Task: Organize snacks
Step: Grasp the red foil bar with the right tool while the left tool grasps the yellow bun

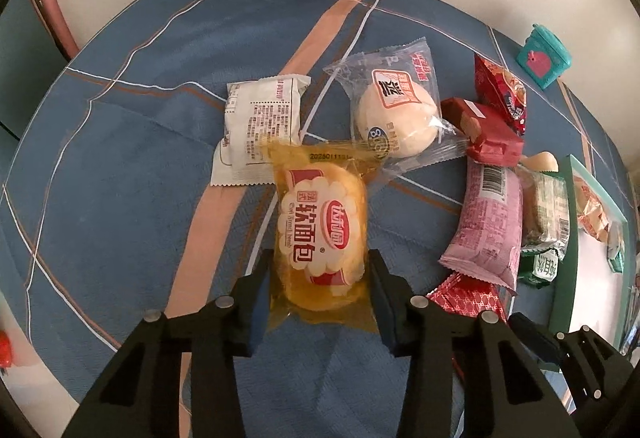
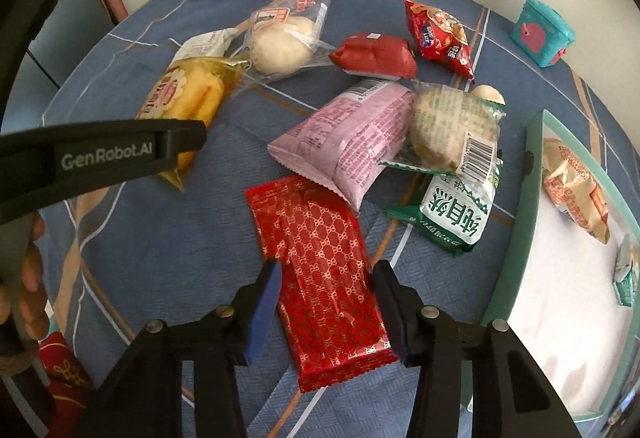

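Tongs, left and right, point steeply down, clamping packets.

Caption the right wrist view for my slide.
Right gripper clamps red patterned packet on blue tablecloth, beside green-rimmed tray.

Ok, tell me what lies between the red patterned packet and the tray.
The right gripper is closed on the red patterned packet. The tray sits to its right. A green packet lies beside that route, a little further away, but the direct line over the tablecloth looks clear.
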Motion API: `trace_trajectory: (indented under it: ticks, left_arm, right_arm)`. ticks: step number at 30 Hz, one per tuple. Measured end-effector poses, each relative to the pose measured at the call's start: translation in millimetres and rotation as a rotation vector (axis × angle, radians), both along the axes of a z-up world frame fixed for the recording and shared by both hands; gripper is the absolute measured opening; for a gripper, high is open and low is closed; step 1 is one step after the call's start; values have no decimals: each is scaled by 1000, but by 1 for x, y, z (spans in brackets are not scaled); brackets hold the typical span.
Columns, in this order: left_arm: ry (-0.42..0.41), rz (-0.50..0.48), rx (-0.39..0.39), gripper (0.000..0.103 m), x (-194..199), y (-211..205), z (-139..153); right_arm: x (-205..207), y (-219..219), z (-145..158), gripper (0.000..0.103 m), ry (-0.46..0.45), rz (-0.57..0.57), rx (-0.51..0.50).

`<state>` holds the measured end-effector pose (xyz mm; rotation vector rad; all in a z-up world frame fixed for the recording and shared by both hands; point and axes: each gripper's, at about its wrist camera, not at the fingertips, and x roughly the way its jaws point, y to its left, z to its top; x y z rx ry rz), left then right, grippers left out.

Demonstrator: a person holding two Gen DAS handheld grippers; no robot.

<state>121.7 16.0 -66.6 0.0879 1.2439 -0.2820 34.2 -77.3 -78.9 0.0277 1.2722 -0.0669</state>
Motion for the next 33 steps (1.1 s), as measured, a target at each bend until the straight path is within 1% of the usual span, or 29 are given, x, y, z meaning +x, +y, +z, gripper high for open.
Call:
trace_trajectory:
  ticks: [1, 2, 5, 7, 12, 15, 16, 18, 20, 24, 25, 26, 27, 28, 29, 33]
  left_arm:
    - [0, 0, 1, 46, -1, 0, 0]
    - [0, 1, 3, 45, -2, 0, 0]
    - [1, 3, 5, 45, -4, -2, 1]
    - [0, 3, 3, 44, -7, -2, 2]
    - [-12, 11, -17, 43, -7, 2, 9]
    - [-30, 19, -33, 43, -10, 4, 18]
    - [-36, 19, -36, 43, -13, 6, 20]
    - [-52, 23, -39, 43, -15, 6, 27]
    - [-57, 27, -40, 43, -17, 7, 30]
    - [-61, 30, -11, 43, -24, 9, 32]
    - [-63, 32, -3, 43, -25, 9, 32]
    - [-64, 34, 6, 43, -25, 11, 29]
    - [-66, 38, 22, 43, -26, 13, 28]
    - [-68, 40, 35, 43, -26, 15, 28]
    - [-69, 41, 44, 43, -26, 17, 27]
    - [-58, 64, 81, 43, -26, 30, 20]
  right_arm:
    - [0, 2, -1, 51, 1, 8, -4]
    - [1, 5, -1, 54, 3, 16, -1]
    - [0, 11, -5, 55, 16, 29, -6]
    - [0, 15, -6, 52, 17, 34, -22]
    - [-1, 18, -2, 44, 3, 23, -2]
    - [-4, 16, 8, 32, -22, 29, 32]
    - [-5, 16, 12, 14, -35, 30, 32]
    - [-6, 15, 19, 13, -53, 34, 49]
    - [-7, 15, 18, 13, -51, 31, 47]
    - [-8, 6, 11, 14, -28, -7, 68]
    - [-8, 7, 10, 17, -29, -9, 74]
    - [-5, 3, 8, 24, -33, -9, 85]
    - [-5, 3, 7, 30, -36, -8, 104]
    - [-3, 5, 6, 43, -38, -7, 122]
    - [-1, 6, 5, 54, -39, -8, 128]
    - [6, 19, -3, 56, -26, 9, 102]
